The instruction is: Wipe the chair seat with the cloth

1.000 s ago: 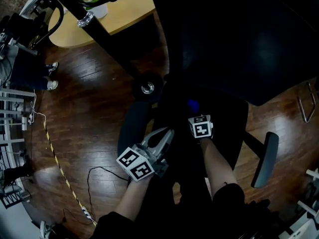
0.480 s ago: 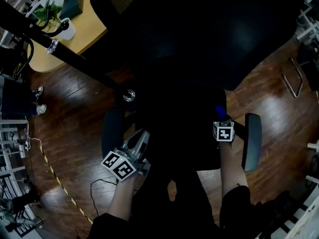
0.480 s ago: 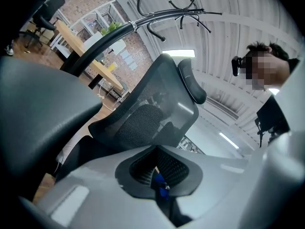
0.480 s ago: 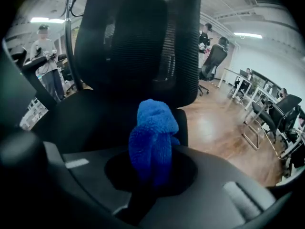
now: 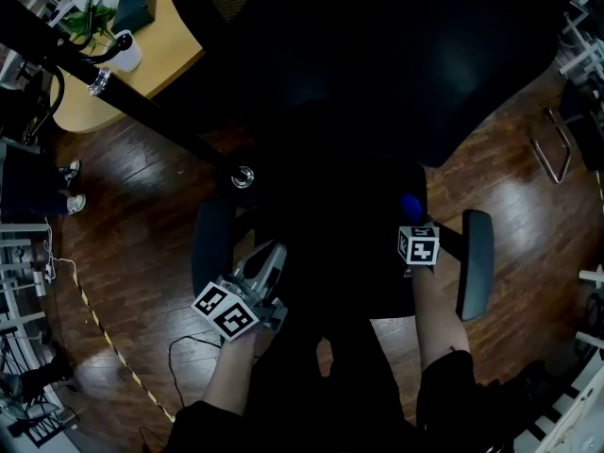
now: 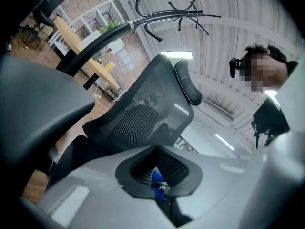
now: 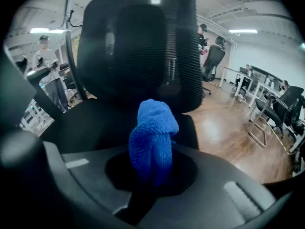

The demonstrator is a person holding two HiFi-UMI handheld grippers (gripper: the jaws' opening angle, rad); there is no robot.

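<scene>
Filling most of the head view, a black office chair (image 5: 377,74) is seen from above on a dark wooden floor (image 5: 132,253), with a corner of a light wooden table (image 5: 165,55) shown at the upper left. The chair seat (image 5: 330,225) is framed by the left armrest (image 5: 212,243) and the right armrest (image 5: 475,262).

The left hand-held gripper (image 5: 274,251) is held at the seat's left front edge, just beside the left armrest, and is pointed towards the backrest. In the left gripper view its jaws (image 6: 161,194) are seen drawn together with nothing gripped; a small blue patch is glimpsed in the hollow behind them, and it appears to be the cloth farther off.

The right hand-held gripper (image 5: 412,217) is held over the right side of the seat, near the right armrest. In the right gripper view it (image 7: 151,173) is seen clamped on a bunched blue cloth (image 7: 152,132), which stands up out of the jaws in front of the mesh backrest (image 7: 138,46). In the head view the cloth (image 5: 410,206) is shown as a blue spot just ahead of the marker cube; whether the seat is touched by it cannot be told in the dark.
</scene>
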